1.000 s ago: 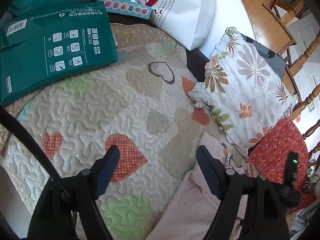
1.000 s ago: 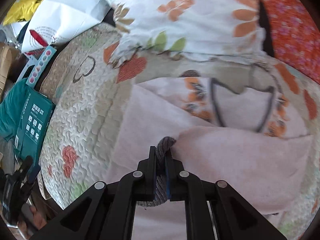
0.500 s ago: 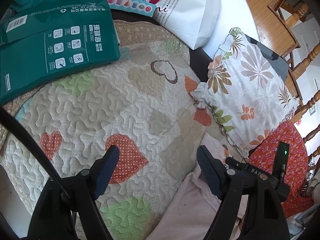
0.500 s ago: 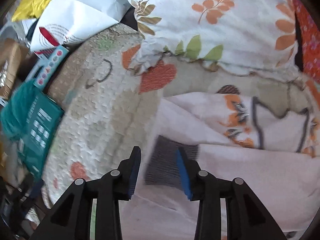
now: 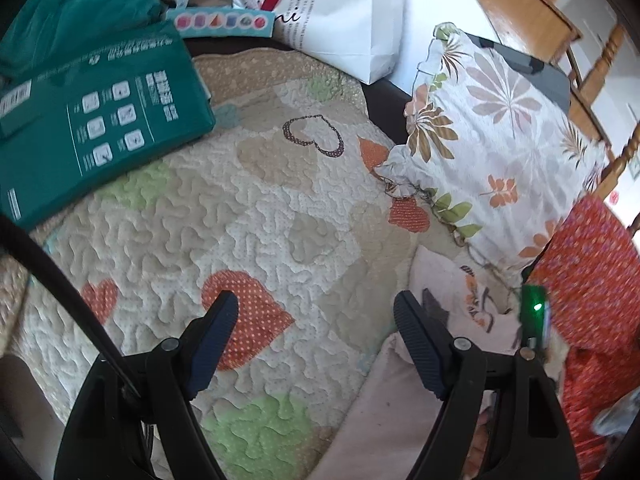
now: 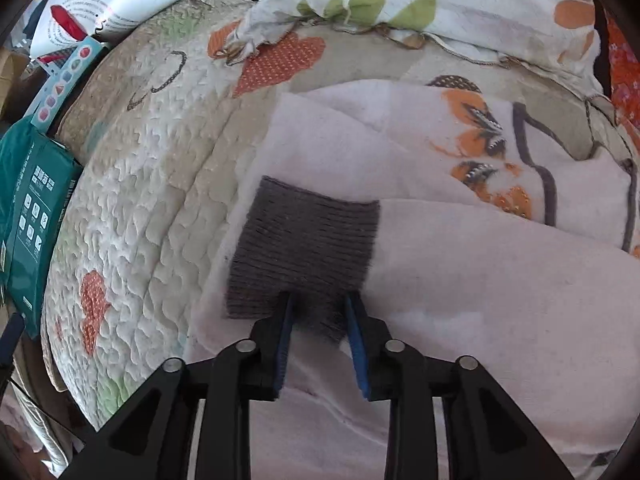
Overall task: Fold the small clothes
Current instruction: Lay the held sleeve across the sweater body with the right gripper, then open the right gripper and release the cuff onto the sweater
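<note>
A pale pink small garment (image 6: 480, 280) with an orange butterfly print (image 6: 480, 148) lies on the heart-patterned quilt (image 6: 132, 200). Its grey ribbed cuff (image 6: 304, 248) lies flat on the folded body. My right gripper (image 6: 319, 308) is open, its fingertips at the cuff's near edge, holding nothing. In the left wrist view the garment (image 5: 400, 420) is at the lower right. My left gripper (image 5: 316, 320) is wide open and empty above the quilt (image 5: 240, 220), left of the garment. The right gripper's body shows a green light (image 5: 536, 312).
A floral pillow (image 5: 500, 152) and a red patterned cloth (image 5: 592, 280) lie at the right. A green box (image 5: 92, 120), a white paper bag (image 5: 340, 12) and a teal cloth (image 5: 72, 20) sit at the quilt's far edge. Wooden chairs (image 5: 600, 60) stand beyond.
My right gripper opened and let go of the grey cuff, which now lies flat on the garment. The left gripper stayed open and shifted slightly.
</note>
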Motion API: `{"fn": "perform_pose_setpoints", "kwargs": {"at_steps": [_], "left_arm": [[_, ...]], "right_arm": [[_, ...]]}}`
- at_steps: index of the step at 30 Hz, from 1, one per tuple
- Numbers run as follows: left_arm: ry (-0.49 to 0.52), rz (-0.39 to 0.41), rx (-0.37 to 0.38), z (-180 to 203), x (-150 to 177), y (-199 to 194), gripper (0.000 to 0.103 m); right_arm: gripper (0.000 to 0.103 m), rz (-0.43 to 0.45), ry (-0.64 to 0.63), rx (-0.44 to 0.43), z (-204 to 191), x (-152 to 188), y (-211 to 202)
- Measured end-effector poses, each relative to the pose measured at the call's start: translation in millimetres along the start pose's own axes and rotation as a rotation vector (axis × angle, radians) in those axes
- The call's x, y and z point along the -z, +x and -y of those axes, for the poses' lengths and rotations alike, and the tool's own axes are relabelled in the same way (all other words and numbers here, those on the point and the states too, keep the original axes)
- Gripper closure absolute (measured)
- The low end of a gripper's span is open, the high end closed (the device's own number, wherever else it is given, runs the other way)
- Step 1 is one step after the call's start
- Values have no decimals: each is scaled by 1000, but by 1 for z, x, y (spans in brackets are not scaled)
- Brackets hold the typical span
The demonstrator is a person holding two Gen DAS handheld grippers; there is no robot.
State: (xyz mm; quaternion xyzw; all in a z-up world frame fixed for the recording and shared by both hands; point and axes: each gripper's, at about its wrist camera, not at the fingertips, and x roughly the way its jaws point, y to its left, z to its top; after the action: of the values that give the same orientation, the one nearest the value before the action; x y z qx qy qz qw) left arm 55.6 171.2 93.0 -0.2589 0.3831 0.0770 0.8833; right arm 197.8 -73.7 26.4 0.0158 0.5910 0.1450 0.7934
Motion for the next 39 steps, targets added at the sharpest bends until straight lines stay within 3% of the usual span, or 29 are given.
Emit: {"fn": "perform_pose_setpoints", "kwargs": {"at_steps": [5,10,15,20,23,28,32,35,37,39], "left_arm": [[31,-31,-13,5,4,8,24],[70,-46,-4,14,10,9,24],[85,-59,-2,19,16,11,24],[104,-80,1,24,26,16,24],[122,-108,11,30,34,22,24],[173,-138,12,42,46,30,24],[206,-168,20,51,60,38,24],[254,-182,3,59,74,46,24],[274,-188,-11,62,81,52,24],[287,-195,-18,65,88,56,24]], "right_arm": [[68,75,-14,-39,13,14,-38],[68,105,24,10,62,54,-74],[68,117,208,118,156,104,-101],[70,184,435,190,243,155,-140],[69,216,547,150,272,181,-160],[68,250,589,115,280,228,-175],[68,234,507,198,267,254,-159],[66,294,459,227,260,266,-158],[57,318,448,214,258,268,-156],[39,348,432,192,255,270,-154]]}}
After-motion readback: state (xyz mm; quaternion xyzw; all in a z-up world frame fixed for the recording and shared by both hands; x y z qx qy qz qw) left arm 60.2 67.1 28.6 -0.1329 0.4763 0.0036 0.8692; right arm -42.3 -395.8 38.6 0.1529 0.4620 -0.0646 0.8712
